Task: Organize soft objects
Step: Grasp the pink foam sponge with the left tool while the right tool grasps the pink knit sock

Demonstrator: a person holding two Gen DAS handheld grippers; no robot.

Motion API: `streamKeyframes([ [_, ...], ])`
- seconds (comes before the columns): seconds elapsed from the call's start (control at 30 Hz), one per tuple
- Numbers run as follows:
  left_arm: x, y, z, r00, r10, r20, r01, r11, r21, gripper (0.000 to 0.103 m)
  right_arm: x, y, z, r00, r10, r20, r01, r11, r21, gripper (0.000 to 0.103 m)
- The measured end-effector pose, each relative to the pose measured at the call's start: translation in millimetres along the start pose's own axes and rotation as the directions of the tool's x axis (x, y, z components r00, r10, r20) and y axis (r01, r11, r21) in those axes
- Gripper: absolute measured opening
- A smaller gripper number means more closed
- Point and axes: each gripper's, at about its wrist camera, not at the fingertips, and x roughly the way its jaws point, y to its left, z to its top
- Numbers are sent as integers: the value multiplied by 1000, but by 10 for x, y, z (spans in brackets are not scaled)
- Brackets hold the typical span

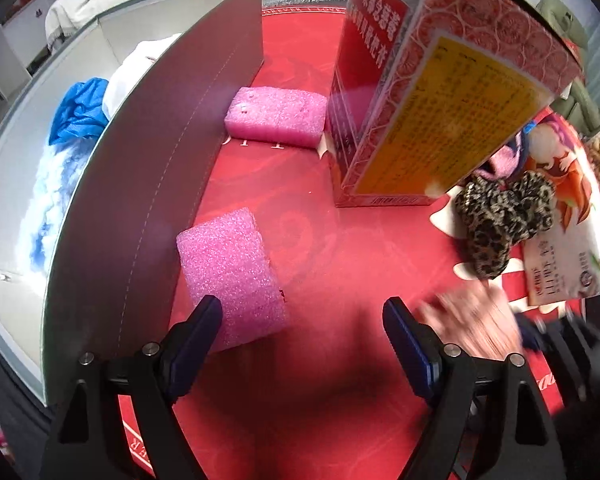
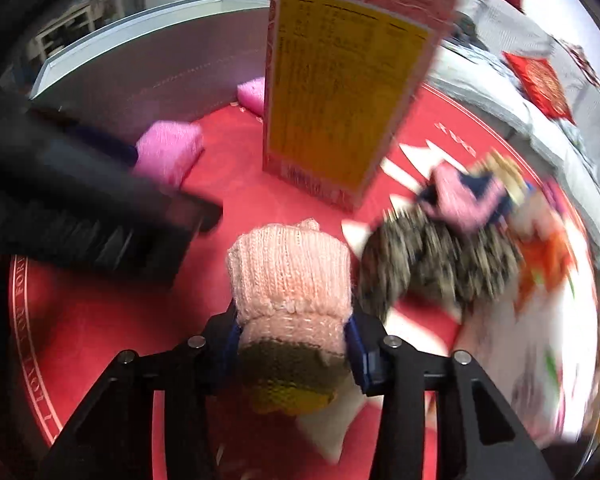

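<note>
Right gripper fingers clamped on pink knit sock, above red mat. Left gripper fingers apart, empty, near foam block touching grey box. Leopard scrunchie beside red carton.

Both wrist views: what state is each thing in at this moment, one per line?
Left gripper: open, nothing between its jaws.
Right gripper: shut on the pink knit item.
Near pink foam block: lying on the red cloth beside the grey box wall.
Far pink foam block: lying flat.
Red carton: standing upright.
Leopard-print fabric: lying loose.
</note>
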Motion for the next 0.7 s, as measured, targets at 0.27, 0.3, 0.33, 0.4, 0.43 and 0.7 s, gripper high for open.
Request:
streamKeyframes([
  [0.27,87,-450,-166,995,99,5,-98,981,170,83,-386,-30,-632,994,-80,-70,96,956,278,48],
  [0.3,80,-538,-209,996,89,14,-90,973,211,83,-391,-65,-693,992,-91,-88,115,943,313,48],
  [0.33,78,-602,-239,997,78,18,-80,968,238,83,-404,-106,-751,992,-94,-89,120,928,352,49],
  [0.4,54,-669,-294,997,71,28,-76,960,271,83,-425,-150,-796,993,-88,-82,114,914,389,49],
  [0.43,50,-672,-295,996,80,33,-86,959,271,83,-426,-152,-776,992,-96,-85,122,914,388,49],
  [0.7,158,-298,-22,999,51,14,-52,994,98,83,-342,-264,-770,990,-106,-89,132,919,372,52],
])
